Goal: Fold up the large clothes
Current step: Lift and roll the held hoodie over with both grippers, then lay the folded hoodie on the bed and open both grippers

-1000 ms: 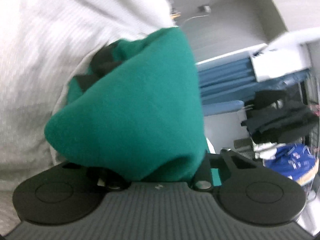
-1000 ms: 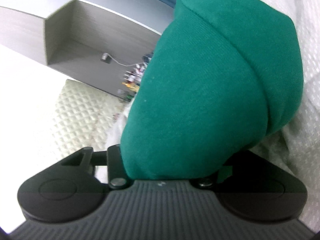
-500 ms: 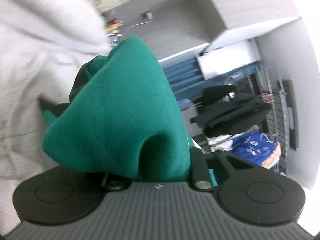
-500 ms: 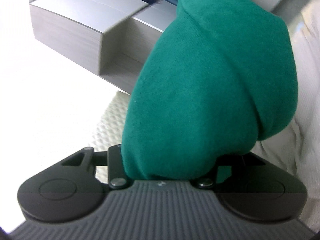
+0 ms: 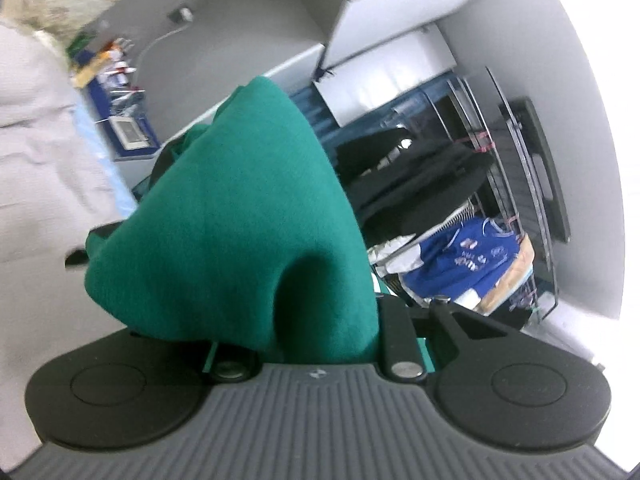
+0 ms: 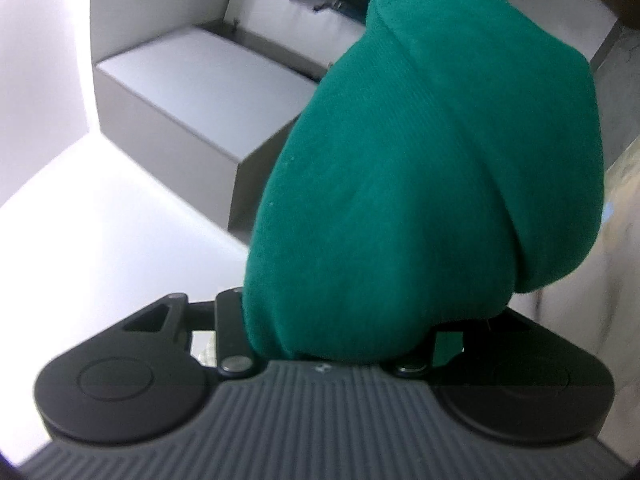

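- Your left gripper (image 5: 296, 344) pinches a bunch of the green garment (image 5: 240, 232). The cloth fills the gap between the jaws and spills forward over them, hiding the fingertips.
- Your right gripper (image 6: 340, 344) likewise pinches a thick roll of the same green garment (image 6: 432, 184). Its jaws stand wider apart, because the wad of cloth between them is bulkier.
- The garment is held off any surface in both views. No table or bed shows beneath it; only room walls and a grey box-shaped cabinet (image 6: 192, 96) appear behind it.
- In the left view, a rack (image 5: 516, 184) carrying dark clothes (image 5: 416, 176) and a blue shirt (image 5: 464, 264) stands well behind the cloth. A pale fabric surface (image 5: 36, 152) lies at the left edge.
- Step in hand, as judged: you are holding the garment raised by two gathered points, most likely to shake it out or spread it before folding. No fold is visible yet.
- The next move calls for drawing the two grippers apart until the cloth hangs flat between them, then laying it on a flat surface.
- Keep both pinches firm while spreading. Bunched cloth can slip from the wider right grip.
- How much of the garment hangs below cannot be told from either view.
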The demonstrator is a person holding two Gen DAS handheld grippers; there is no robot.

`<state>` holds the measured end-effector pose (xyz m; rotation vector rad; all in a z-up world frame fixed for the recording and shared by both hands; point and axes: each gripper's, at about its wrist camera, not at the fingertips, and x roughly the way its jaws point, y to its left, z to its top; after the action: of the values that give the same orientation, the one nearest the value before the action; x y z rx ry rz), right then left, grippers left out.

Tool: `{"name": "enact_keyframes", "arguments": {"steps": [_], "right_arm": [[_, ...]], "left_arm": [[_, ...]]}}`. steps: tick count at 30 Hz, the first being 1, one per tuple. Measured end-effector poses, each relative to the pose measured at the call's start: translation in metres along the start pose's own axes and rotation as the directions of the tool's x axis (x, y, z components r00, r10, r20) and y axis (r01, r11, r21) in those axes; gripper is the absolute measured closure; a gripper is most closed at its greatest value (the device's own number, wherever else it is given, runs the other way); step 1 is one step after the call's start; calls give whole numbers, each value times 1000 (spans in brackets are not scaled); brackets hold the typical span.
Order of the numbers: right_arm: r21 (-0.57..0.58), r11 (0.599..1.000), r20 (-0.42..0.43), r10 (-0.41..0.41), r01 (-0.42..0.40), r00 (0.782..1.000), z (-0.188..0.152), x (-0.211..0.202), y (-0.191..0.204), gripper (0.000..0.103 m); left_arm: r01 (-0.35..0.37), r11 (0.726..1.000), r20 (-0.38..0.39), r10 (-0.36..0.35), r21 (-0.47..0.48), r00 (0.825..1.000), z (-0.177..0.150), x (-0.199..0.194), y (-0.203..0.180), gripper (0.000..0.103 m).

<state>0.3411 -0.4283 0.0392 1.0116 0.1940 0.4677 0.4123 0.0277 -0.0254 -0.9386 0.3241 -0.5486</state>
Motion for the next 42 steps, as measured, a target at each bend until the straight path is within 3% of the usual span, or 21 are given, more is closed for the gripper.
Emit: {"name": "enact_keyframes", "arguments": {"steps": [7, 11, 13, 16, 18, 21, 25, 29, 33, 36, 39, 42], "right_arm": [[38, 996, 67, -87, 84, 994, 25, 18, -67, 51], [77, 985, 76, -159, 153, 984, 7, 55, -107, 51], [92, 979, 70, -190, 183, 979, 18, 19, -136, 51], [105, 964, 48, -248, 242, 968, -7, 20, -149, 51], [122, 950, 18, -293, 289, 956, -14, 8, -167, 51], [165, 936, 3, -317, 312, 949, -31, -13, -190, 51], [161, 938, 3, -313, 308, 950, -48, -25, -199, 47], [193, 924, 3, -336, 329, 942, -62, -22, -214, 39], [234, 921, 16, -323, 310, 946, -69, -28, -248, 38], [235, 913, -3, -342, 333, 940, -73, -36, -253, 36], [258, 891, -29, -380, 374, 925, -66, -35, -239, 35], [232, 874, -48, -428, 427, 902, -74, -52, -226, 35]], "left_arm": [[-4, 998, -101, -2, -57, 995, -52, 132, 11, 79], [-42, 996, -171, 28, -78, 985, -91, 189, 37, 79], [-68, 995, -198, 52, -73, 979, -110, 206, 56, 79], [-144, 990, -261, 141, 10, 955, -142, 227, 81, 79], [-170, 985, -298, 163, 1, 940, -159, 232, 104, 78], [-146, 989, -304, 140, 3, 942, -178, 229, 127, 73], [-166, 982, -310, 185, 89, 933, -196, 226, 137, 63], [-172, 983, -314, 184, 64, 931, -205, 219, 157, 58], [-174, 982, -315, 190, 79, 930, -207, 218, 155, 54], [-199, 971, -329, 231, 130, 916, -204, 215, 144, 42], [-237, 958, -339, 280, 164, 898, -198, 206, 132, 32], [-269, 941, -339, 326, 203, 883, -193, 185, 120, 31]]}}
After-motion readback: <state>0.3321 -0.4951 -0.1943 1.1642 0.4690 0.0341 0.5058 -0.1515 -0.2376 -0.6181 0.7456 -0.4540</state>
